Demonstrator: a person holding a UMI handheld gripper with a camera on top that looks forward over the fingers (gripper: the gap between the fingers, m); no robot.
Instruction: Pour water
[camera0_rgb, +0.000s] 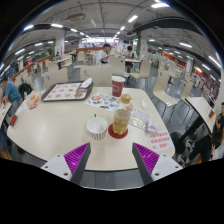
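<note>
On the round cream table (45, 125), a white ribbed paper cup (96, 127) stands left of a clear plastic cup of amber liquid (120, 122) — both just ahead of the fingers. The gripper (112, 160) gapes wide, holding nothing. The clear cup looks light and crushable — best gripped mid-wall, gently.

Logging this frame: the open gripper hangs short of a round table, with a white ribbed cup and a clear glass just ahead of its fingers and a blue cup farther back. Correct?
Not quite: the gripper view shows the far cup is red, not blue. The rest holds: open gripper, round table, white ribbed cup, clear glass.

On table (50, 128): jar (121, 121) right of paper cup (96, 127), tall cup (118, 85) behind, tray (66, 92) far left.
</note>
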